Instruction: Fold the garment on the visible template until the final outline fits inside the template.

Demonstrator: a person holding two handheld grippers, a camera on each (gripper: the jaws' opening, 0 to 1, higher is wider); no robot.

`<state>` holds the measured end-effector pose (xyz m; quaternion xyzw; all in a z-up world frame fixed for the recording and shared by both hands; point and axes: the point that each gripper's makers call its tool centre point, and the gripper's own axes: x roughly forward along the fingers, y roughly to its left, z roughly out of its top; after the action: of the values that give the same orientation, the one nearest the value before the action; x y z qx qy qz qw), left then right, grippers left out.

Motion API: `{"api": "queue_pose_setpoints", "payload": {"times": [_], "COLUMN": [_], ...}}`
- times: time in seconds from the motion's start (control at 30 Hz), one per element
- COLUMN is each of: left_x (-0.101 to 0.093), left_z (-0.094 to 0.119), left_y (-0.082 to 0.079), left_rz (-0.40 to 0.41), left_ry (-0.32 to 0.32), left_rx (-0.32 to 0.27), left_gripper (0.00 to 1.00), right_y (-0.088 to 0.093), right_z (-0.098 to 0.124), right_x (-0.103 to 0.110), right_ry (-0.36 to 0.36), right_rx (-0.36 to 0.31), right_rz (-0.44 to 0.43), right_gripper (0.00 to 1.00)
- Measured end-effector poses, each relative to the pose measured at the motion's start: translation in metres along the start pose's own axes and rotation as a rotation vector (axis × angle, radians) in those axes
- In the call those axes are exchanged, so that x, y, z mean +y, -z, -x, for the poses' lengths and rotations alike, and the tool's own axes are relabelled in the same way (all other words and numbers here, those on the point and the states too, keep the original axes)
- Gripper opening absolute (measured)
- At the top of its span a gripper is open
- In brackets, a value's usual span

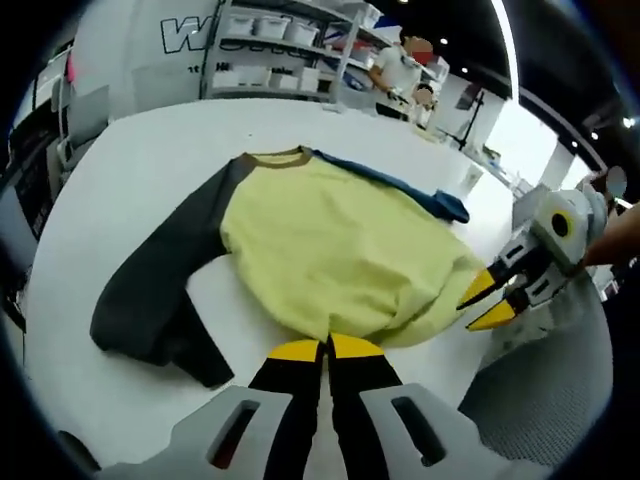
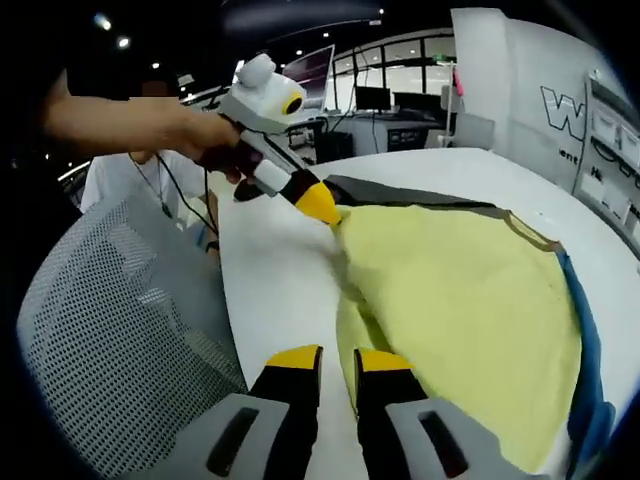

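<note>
Two grippers work the hem of a yellow shirt [image 1: 340, 250] with dark sleeves, spread on the white worktop [image 1: 150, 170]. The left gripper [image 1: 325, 348] has its fingers together at the near hem edge, apparently pinching cloth. The right gripper [image 2: 339, 356] meets the hem further along, its fingers a little apart with a fold between them; whether they grip it I cannot tell.

To fold well, both hands should lift the hem evenly and carry it toward the collar [image 1: 278, 157], keeping it taut so no ridge forms.

The left gripper view shows the spread dark sleeve [image 1: 165, 280], the collar and a blue strip [image 1: 400, 185] beyond. The right gripper view adds a mesh chair [image 2: 120, 300] beside the worktop and the person's hand [image 2: 190, 135].
</note>
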<state>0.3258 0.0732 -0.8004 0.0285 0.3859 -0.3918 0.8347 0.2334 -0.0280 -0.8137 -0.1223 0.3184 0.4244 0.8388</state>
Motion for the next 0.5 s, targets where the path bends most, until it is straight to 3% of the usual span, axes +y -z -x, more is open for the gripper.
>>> {"api": "queue_pose_setpoints", "payload": {"times": [0.23, 0.5], "left_x": [-0.004, 0.002], "left_z": [-0.002, -0.02], "left_y": [-0.01, -0.028], "left_rz": [-0.006, -0.028], "left_ry": [0.002, -0.039], "left_rx": [-0.008, -0.035], "left_gripper": [0.05, 0.05], "right_y": [0.007, 0.022], "right_z": [-0.013, -0.02], "right_x": [-0.002, -0.003], "right_ry": [0.001, 0.022], "right_rx": [0.028, 0.083], "right_rz": [0.023, 0.043], "right_gripper": [0.08, 0.09]}}
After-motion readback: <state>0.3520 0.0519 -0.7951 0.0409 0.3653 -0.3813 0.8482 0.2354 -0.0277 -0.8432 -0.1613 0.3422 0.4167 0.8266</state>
